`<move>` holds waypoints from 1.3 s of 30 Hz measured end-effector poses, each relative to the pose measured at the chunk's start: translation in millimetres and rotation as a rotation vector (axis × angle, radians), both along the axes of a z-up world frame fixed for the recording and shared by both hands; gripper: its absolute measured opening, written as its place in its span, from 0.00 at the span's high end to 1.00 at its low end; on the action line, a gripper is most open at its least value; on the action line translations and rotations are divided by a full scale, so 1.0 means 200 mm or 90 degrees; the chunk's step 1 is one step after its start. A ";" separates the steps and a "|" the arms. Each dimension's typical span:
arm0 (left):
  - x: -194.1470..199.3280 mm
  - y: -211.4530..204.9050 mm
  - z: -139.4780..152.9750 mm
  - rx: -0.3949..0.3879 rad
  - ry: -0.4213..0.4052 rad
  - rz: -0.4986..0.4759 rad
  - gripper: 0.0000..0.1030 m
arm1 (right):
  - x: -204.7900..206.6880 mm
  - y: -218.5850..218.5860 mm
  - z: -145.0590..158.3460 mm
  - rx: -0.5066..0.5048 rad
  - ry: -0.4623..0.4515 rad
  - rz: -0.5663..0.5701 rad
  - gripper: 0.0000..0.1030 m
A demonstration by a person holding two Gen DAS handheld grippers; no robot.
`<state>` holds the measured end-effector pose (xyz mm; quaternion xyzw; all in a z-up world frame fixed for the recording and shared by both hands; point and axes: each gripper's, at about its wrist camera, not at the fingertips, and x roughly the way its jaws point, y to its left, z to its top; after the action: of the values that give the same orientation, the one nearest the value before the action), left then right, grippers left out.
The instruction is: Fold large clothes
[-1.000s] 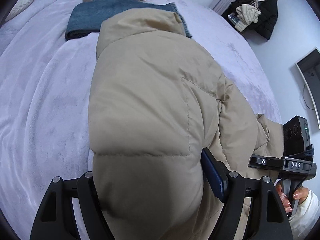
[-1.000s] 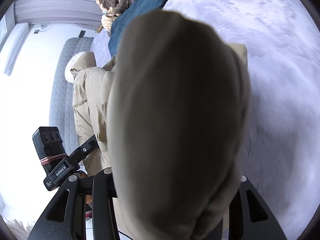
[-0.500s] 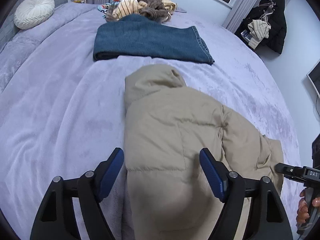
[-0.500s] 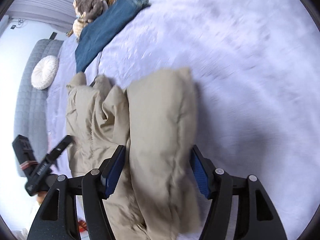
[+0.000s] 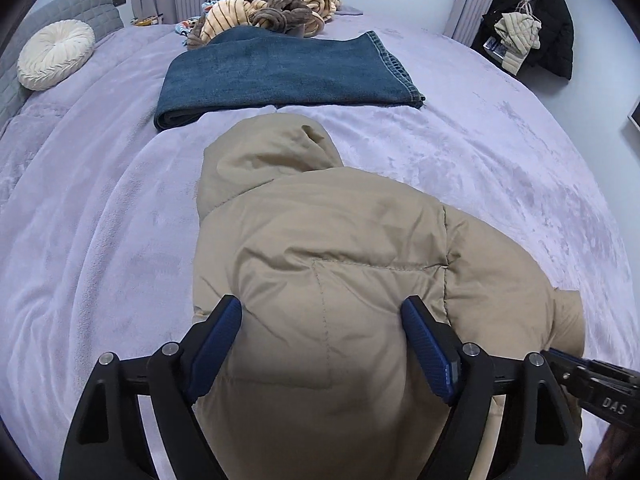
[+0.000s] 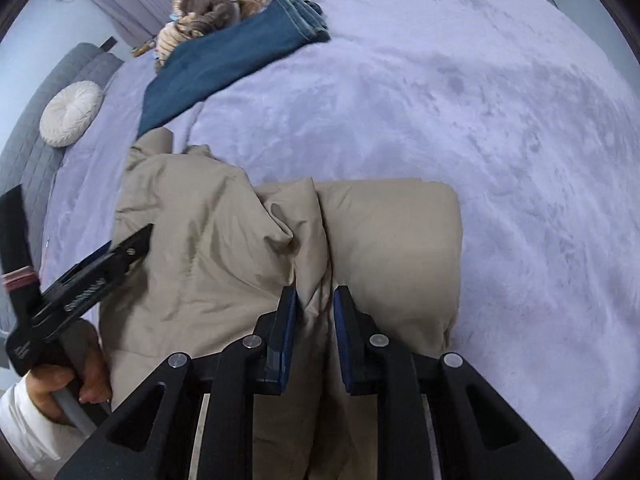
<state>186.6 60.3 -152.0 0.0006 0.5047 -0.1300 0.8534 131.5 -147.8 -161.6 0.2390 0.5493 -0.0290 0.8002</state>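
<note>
A: Beige puffer jacket (image 5: 340,264) lies on the lilac bedspread (image 5: 100,220), near edge of bed, hood end pointing toward the folded jeans (image 5: 280,76) but apart from them. Partly folded, bulky.

B: Grippers?

A: Left gripper (image 5: 322,344) jaws spread wide, straddling the puffy near hump. Pads look like they touch fabric either side, but no squeeze, so not holding. Right gripper (image 6: 315,336) jaws nearly together, pinching a thin ridge of jacket fabric at the crease between the body and the folded-over panel (image 6: 392,248).

B: Risks from here?

A: Main one: padding is springy, so the folded panel likely pops back open once the right one lets go. Also shell fabric looks slick, and the pinch is only a thin layer, so it may slip out if pulled, or drag just the outer skin and bunch the filling. Left jaws open means nothing anchors the bulk; a pull by the right could slide the whole jacket on the plush cover, maybe off the near edge.

B: Clutter?

A: Clothes pile (image 5: 272,4) and round cushion (image 5: 56,54) are well apart, no issue.
</note>
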 end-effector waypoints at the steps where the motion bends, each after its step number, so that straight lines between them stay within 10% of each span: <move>1: 0.00 -0.02 -0.01 0.004 -0.004 -0.003 0.16 | -0.01 -0.03 -0.04 0.016 -0.004 -0.007 0.83; 8: -0.01 -0.04 -0.04 0.025 -0.014 -0.004 0.15 | -0.02 -0.03 -0.11 0.020 0.007 -0.001 0.83; 23: -0.07 0.09 0.08 0.002 0.014 0.005 0.13 | -0.39 0.23 0.27 -0.003 0.008 0.058 0.79; 39: -0.62 0.32 0.05 0.007 0.125 -0.057 0.13 | -0.58 0.22 0.04 0.017 0.119 0.022 0.79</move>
<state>62.2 124.5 -141.1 0.0151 0.5862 -0.1644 0.7932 15.1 -103.0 -153.8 0.2366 0.6257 -0.0299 0.7427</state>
